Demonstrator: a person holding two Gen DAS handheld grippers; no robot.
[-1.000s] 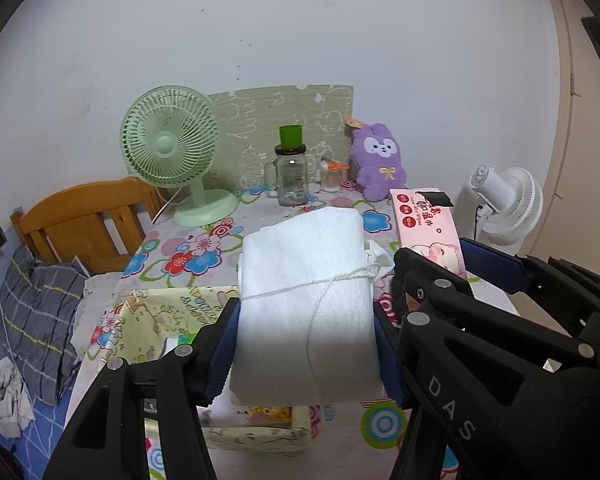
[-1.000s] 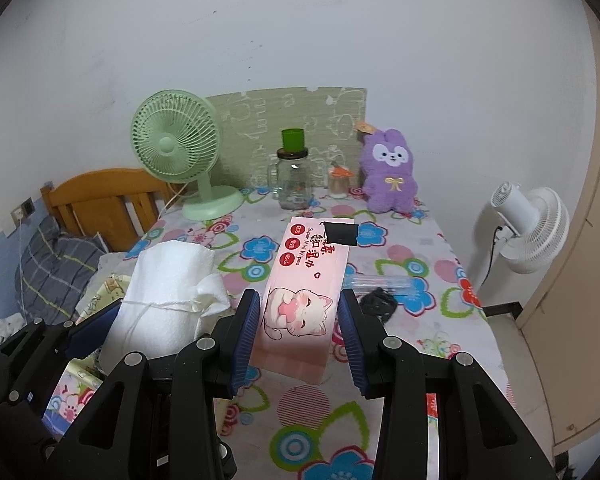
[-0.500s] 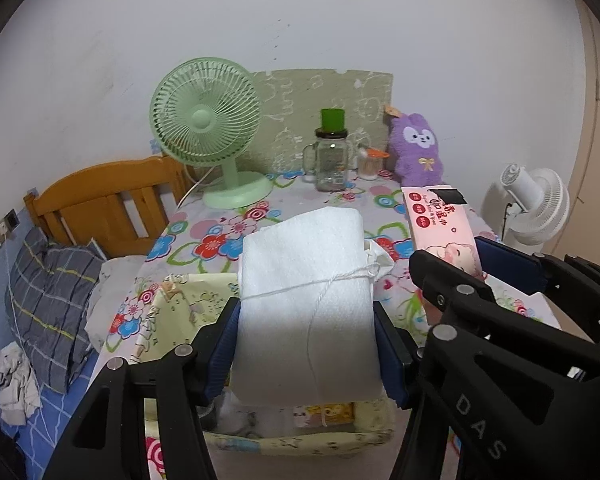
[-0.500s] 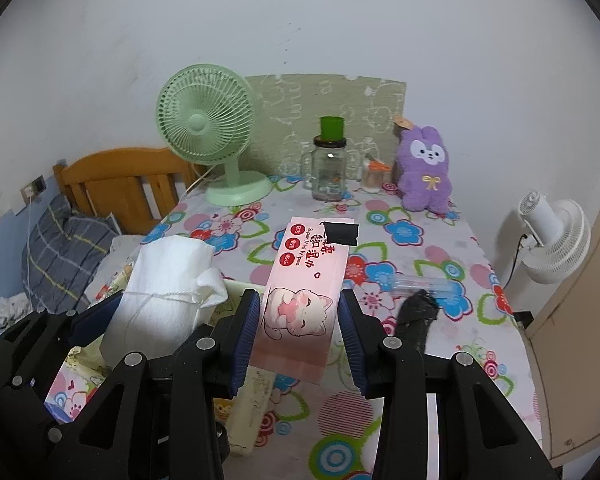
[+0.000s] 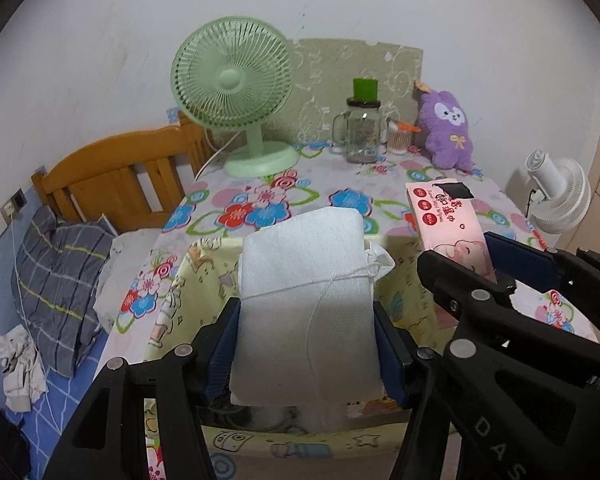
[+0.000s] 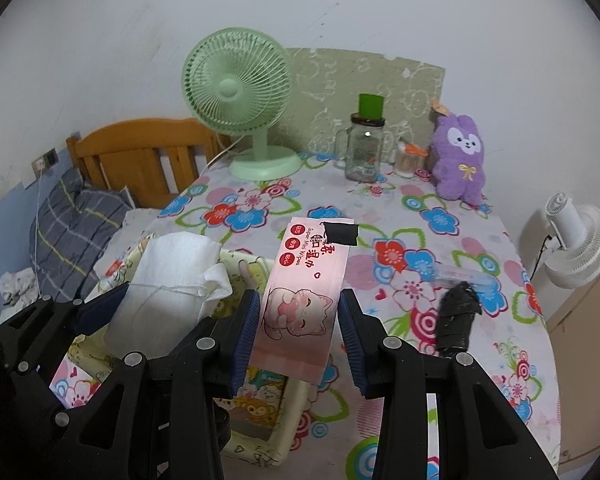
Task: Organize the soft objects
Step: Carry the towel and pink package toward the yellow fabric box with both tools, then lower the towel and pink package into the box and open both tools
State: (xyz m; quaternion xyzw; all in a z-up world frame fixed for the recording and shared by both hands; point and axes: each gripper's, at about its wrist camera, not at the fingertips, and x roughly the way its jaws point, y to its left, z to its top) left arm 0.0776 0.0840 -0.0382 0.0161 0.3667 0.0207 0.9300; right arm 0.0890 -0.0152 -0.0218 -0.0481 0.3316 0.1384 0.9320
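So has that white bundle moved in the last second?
Yes. The white bundle, clamped in the left gripper, has come forward over the yellow fabric bin, nearer the green fan.

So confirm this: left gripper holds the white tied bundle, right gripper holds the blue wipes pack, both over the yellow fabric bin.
Wrong on colour: the wipes pack is pink, as the right wrist view shows. The left gripper holds the white tied bundle, the right gripper the pack, over the yellow fabric bin.
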